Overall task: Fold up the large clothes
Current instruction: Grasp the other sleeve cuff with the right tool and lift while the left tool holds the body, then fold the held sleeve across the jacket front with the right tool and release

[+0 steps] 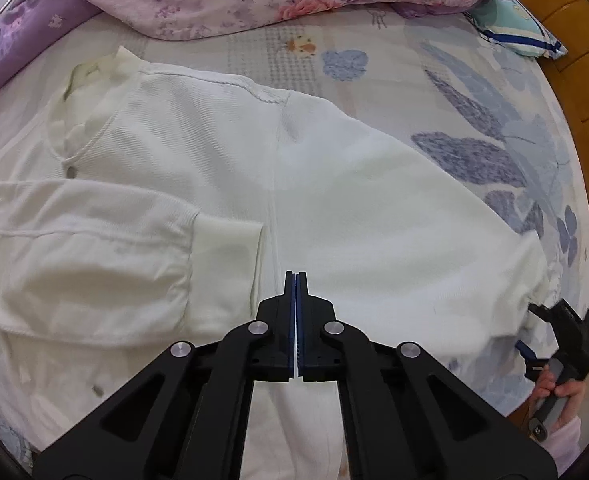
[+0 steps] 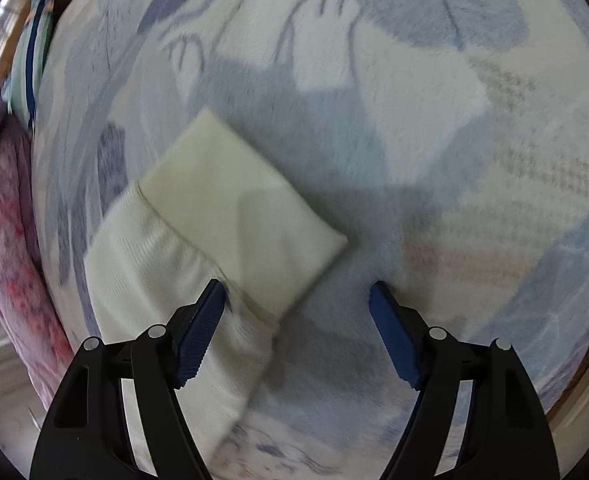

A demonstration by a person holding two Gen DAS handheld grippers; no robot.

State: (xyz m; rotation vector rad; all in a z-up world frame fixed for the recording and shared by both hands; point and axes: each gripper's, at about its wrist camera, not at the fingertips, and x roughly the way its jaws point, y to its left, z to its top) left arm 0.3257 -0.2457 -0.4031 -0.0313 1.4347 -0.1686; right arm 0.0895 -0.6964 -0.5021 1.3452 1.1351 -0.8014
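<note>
Cream ribbed sweater [image 1: 214, 168], sleeve folded across.

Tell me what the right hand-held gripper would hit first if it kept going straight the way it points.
Probably the sleeve cuff edge. The right hand-held gripper is open: one fingertip lies over the sleeve, the other over the blue blanket. Depth is unclear.

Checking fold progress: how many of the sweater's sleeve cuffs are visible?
2. One cuff lies folded across the white sweater body, beside the shut left gripper. The other cuff lies out on the bedspread, ahead of the open right gripper.
</note>
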